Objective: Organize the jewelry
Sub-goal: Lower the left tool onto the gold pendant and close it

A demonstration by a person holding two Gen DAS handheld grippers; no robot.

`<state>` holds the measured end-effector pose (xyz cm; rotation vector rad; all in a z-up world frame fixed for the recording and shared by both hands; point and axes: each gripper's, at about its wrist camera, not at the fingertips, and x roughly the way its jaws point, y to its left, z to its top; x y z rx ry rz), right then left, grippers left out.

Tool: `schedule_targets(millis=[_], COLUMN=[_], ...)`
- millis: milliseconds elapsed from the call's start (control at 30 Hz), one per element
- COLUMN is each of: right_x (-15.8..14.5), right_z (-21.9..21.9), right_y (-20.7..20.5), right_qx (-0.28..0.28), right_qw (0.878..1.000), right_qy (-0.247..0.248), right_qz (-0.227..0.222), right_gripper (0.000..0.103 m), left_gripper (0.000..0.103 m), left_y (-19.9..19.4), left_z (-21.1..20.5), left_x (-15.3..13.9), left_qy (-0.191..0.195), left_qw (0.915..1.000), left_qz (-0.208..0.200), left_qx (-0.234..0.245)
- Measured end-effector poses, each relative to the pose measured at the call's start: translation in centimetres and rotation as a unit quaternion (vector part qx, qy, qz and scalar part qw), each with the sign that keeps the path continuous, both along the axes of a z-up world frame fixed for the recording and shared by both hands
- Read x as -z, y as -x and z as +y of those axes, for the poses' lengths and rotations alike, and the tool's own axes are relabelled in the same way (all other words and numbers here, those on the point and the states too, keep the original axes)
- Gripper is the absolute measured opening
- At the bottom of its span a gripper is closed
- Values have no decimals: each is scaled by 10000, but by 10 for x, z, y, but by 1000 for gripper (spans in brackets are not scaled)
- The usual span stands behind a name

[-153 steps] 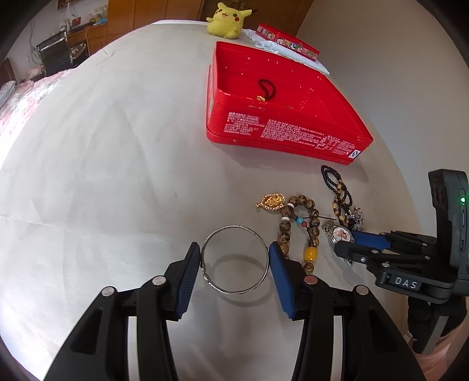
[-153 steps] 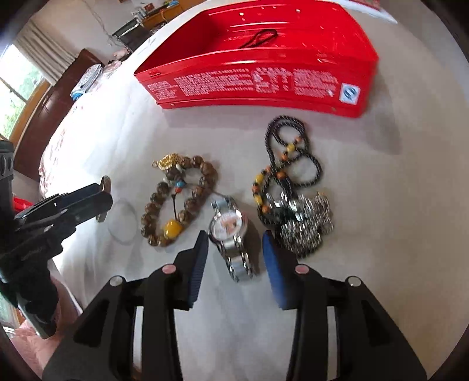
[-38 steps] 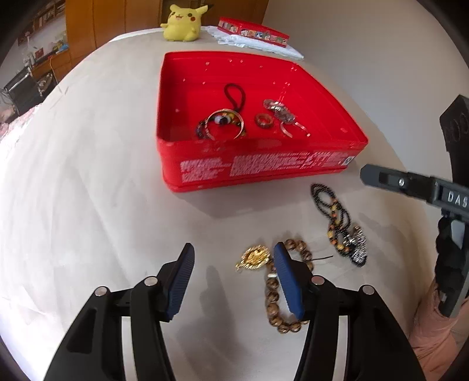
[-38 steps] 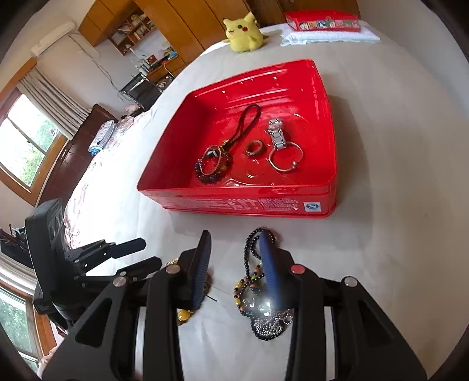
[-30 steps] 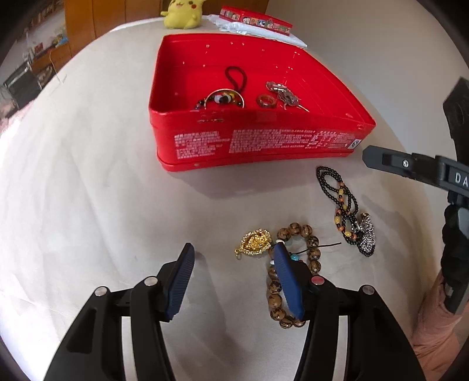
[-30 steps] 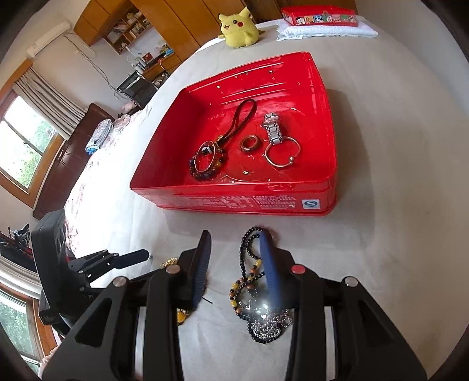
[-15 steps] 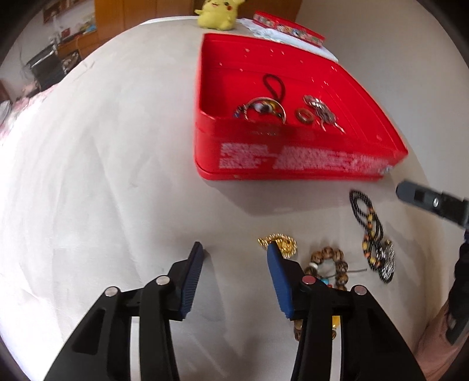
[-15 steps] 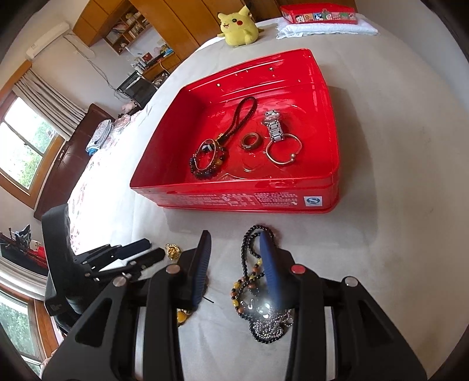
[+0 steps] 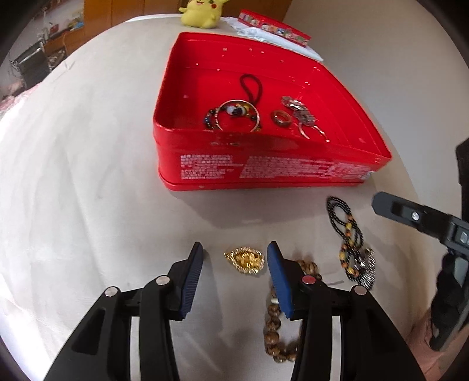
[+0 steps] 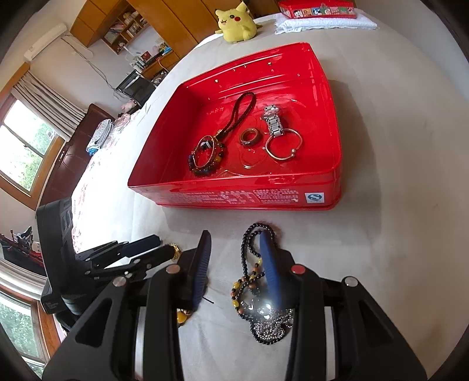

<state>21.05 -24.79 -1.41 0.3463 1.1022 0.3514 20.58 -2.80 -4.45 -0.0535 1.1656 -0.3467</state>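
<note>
My left tongs [image 9: 234,258] spread, empty, straddling gold brooch [image 9: 245,259]; right tongs [image 10: 234,252] spread, empty. Risk: brooch slips, or I snag the wooden bracelet [image 9: 275,328].

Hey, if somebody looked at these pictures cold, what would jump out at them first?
Probably the big glossy red tin tray mid-bed, with bracelets, a ring and a watch lying in it. Next, the gold filigree brooch on the cream bedspread, between the open blue fingers of the left hand-held gripper. A yellow Pikachu plush sits beyond the tray.

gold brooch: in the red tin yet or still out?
Out. The gold brooch lies on the cloth before the red tin, between the left gripper's open jaws.
</note>
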Motion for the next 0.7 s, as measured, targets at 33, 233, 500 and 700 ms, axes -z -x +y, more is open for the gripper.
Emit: schedule_targets(millis=[33, 233, 500, 700], right_x=[0, -1, 2, 0], right_z=[0, -4, -7, -7], right_y=[0, 0, -3, -3], right_qx=[-1, 72, 106, 134], right_qw=[10000, 10000, 9999, 9999], right_qy=[-3, -25, -47, -66], right_qz=[0, -22, 54, 35], right_gripper=[35, 35, 35, 35], left_gripper=[46, 47, 46, 46], left_y=[-1, 9, 16, 4], left_z=[-3, -6, 12, -11], left_x=[1, 1, -10, 7], left_qy=[-96, -337, -210, -206], left_qw=[9999, 9994, 9997, 9997], left_qz=[-25, 24, -47, 150], left_qx=[-38, 36, -118, -19])
